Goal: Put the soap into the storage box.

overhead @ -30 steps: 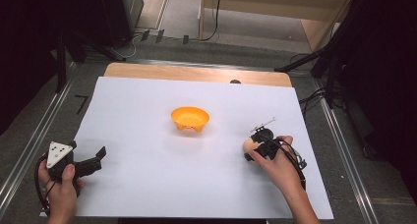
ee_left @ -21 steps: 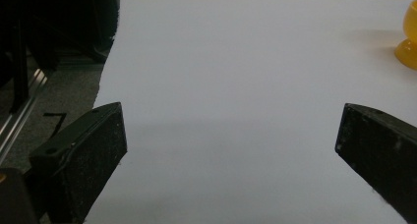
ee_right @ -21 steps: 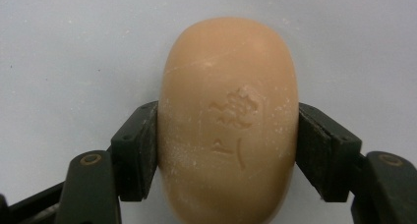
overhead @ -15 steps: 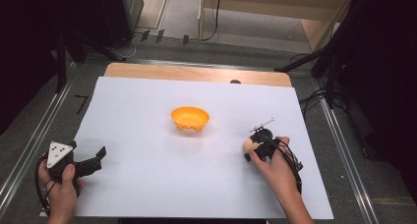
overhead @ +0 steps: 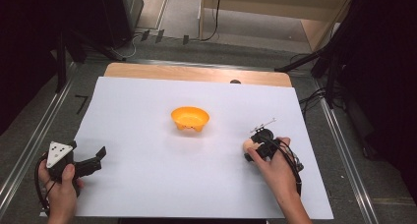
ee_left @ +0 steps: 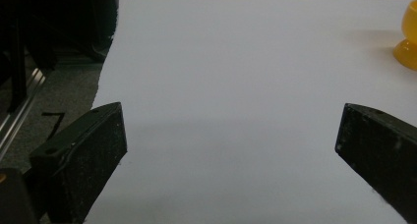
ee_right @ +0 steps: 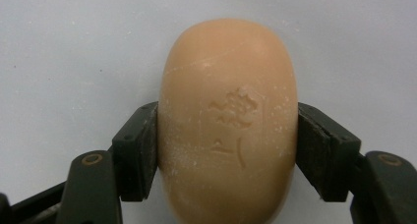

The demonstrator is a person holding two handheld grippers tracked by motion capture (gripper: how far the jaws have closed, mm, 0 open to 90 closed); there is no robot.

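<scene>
Over at the right side of the white sheet (overhead: 147, 184), the right gripper (overhead: 252, 149) is clamped on a peach-coloured bar of soap (ee_right: 228, 121), one black pad pressed flat against each long side; a stamped mark shows on the soap's upper face. The soap sits low over the sheet, a little way to the right of the orange bowl (overhead: 190, 118). Near the sheet's left edge the left gripper (overhead: 96, 157) is held with its jaws spread wide apart, nothing between them.
</scene>
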